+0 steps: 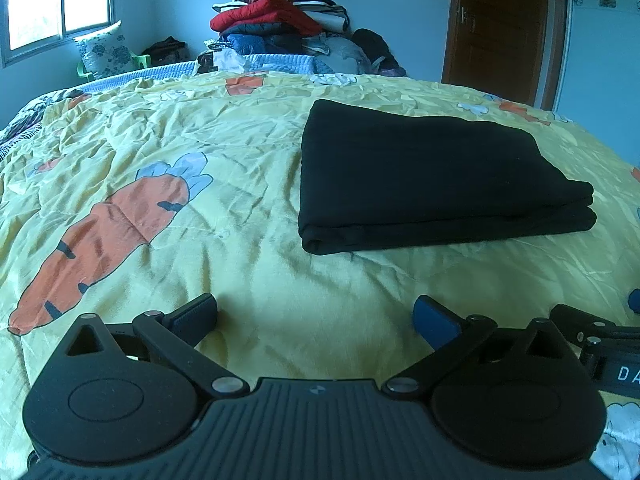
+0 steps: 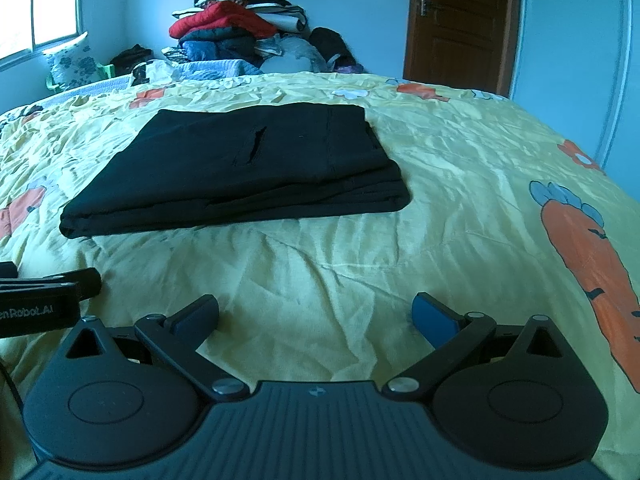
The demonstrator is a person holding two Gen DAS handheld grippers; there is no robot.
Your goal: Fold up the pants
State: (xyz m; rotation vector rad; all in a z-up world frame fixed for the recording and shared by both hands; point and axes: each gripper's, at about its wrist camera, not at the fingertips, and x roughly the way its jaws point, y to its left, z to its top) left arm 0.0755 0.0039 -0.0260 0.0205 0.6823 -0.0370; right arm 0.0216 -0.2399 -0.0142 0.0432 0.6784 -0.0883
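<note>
Black pants (image 1: 432, 176) lie folded into a flat rectangle on the yellow carrot-print bedspread (image 1: 180, 160). In the right wrist view the same pants (image 2: 240, 168) show a pocket slit on top. My left gripper (image 1: 316, 316) stands open, low over the bedspread, short of the pants' near left corner, nothing between its fingers. My right gripper (image 2: 316, 316) is also open and empty, in front of the pants' near edge. Part of the right gripper (image 1: 600, 340) shows at the left view's right edge, and part of the left gripper (image 2: 44, 292) at the right view's left edge.
A tall pile of folded clothes and blankets (image 1: 276, 20) rises beyond the bed's far edge. A floral pillow on a green chair (image 1: 104, 52) sits under the window. A brown wooden door (image 2: 460, 20) is at the back right. Bare bedspread (image 2: 480, 160) surrounds the pants.
</note>
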